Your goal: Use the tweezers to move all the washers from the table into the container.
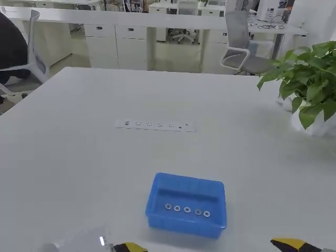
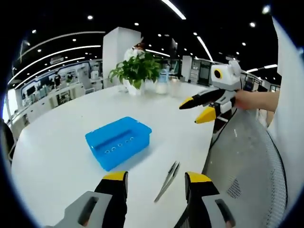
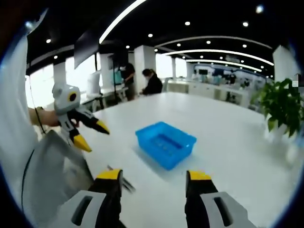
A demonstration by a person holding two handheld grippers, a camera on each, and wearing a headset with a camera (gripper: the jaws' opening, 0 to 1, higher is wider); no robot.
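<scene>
Down on the white table (image 1: 79, 157), the blue container (image 1: 186, 205) sits right in front of me, with five washers (image 1: 187, 209) lined up in a row on its floor. Both of my tongs are holding nothing. The left tongs (image 2: 156, 177) have their jaws spread wide, hanging above the near edge of the table. The tweezers (image 2: 167, 180) lie flat on the table just ahead of them, showing in the gap between those jaws. They're apart from the container, which sits further out and to the left in that view. The right tongs (image 3: 154, 175) are spread wide too, pointing toward the container but well clear of it. Each pair shows up in the other's view, up in the air with jaws parted. A potted plant (image 1: 310, 79) stands at the far right of the table.
</scene>
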